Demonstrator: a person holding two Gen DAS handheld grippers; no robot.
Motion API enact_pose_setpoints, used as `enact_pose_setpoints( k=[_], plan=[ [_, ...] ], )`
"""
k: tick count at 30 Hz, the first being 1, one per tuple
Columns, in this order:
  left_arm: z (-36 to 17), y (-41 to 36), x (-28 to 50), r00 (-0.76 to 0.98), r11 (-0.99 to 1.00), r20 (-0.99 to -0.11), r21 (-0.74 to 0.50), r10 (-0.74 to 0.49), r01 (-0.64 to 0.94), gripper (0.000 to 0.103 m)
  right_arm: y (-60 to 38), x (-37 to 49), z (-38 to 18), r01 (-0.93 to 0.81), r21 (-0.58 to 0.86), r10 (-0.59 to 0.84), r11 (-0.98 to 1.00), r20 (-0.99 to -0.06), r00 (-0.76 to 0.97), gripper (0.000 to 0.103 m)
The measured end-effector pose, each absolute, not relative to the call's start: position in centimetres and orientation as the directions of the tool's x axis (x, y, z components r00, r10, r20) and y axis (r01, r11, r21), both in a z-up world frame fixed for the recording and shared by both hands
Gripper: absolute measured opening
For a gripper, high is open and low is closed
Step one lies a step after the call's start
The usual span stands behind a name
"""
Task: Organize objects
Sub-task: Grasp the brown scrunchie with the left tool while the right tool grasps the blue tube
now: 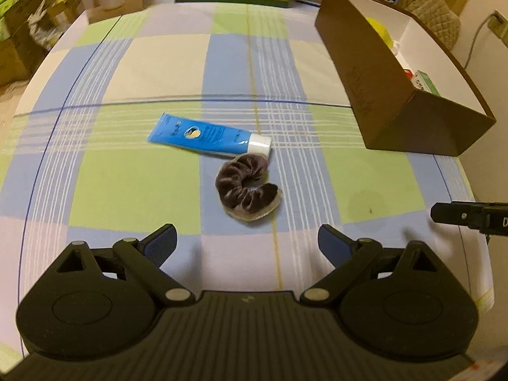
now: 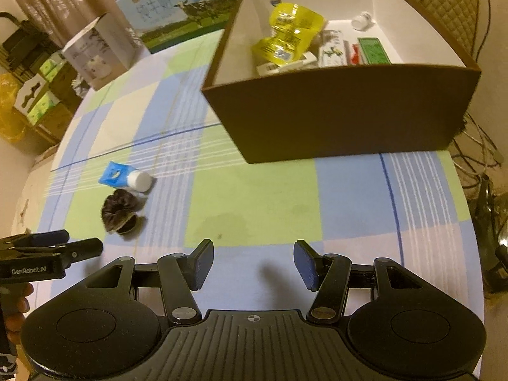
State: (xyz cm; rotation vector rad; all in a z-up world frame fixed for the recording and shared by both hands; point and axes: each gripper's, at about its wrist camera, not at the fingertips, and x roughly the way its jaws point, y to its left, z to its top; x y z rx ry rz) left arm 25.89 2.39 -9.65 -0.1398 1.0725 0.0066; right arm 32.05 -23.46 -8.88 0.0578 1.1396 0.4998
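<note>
On the worktop (image 1: 152,190), covered in a checked blue, green and cream cloth, a blue tube (image 1: 203,136) with a white cap lies on its side about midway across, and a dark velvety scrunchie (image 1: 247,190) sits just beside the capped end, nearly touching it. Toward the far right corner stands a brown box (image 2: 343,111) with white inner walls; inside it lie a crumpled yellow pouch (image 2: 285,31), a few small cartons and a green packet (image 2: 374,50). The left hand-held gripper (image 1: 247,244) hangs over the near edge with its blue-padded fingers spread wide and nothing between them, aimed down toward the scrunchie. The right hand-held gripper (image 2: 254,266) hovers nearer the right side, its fingers parted to a middling gap and likewise empty, pointing at the cloth in front of the box. Along the far edge stand printed cartons, one showing cows on a green field (image 2: 177,9). A person's fingers (image 2: 19,304) show at the left gripper's handle.
</note>
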Motion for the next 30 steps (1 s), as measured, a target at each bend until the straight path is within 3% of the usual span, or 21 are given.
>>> enact_pose_setpoints(
  k=[9,17,21,24,30],
  plan=[
    [-11.2,1.6,27.8,0.555,0.996,-0.827,-0.066,-0.090,0.063,0.088,-24.3,33.0,-9.6,-0.292,0.286,0.376,0.913,-0.867,0.326,0.053],
    [-13.7,1.9,30.3,0.520,0.995,-0.851,-0.025,-0.073,0.099,0.075,-25.1,33.6,-10.2,-0.240,0.278,0.347,0.930,-0.878,0.330,0.053],
    [-14.2,2.4,30.8,0.512,0.994,-0.855,-0.032,-0.080,0.102,0.063,-25.0,33.7,-10.4,-0.235,0.277,0.344,0.932,-0.882,0.323,0.053],
    [-14.5,2.6,30.9,0.492,0.993,-0.865,-0.049,-0.094,0.103,0.044,-24.5,33.7,-10.6,-0.243,0.278,0.347,0.929,-0.883,0.315,0.053],
    [-14.0,3.6,29.8,0.499,0.996,-0.861,-0.069,-0.092,0.064,0.028,-21.8,33.6,-11.0,-0.330,0.294,0.391,0.897,-0.876,0.281,0.053]
  ],
)
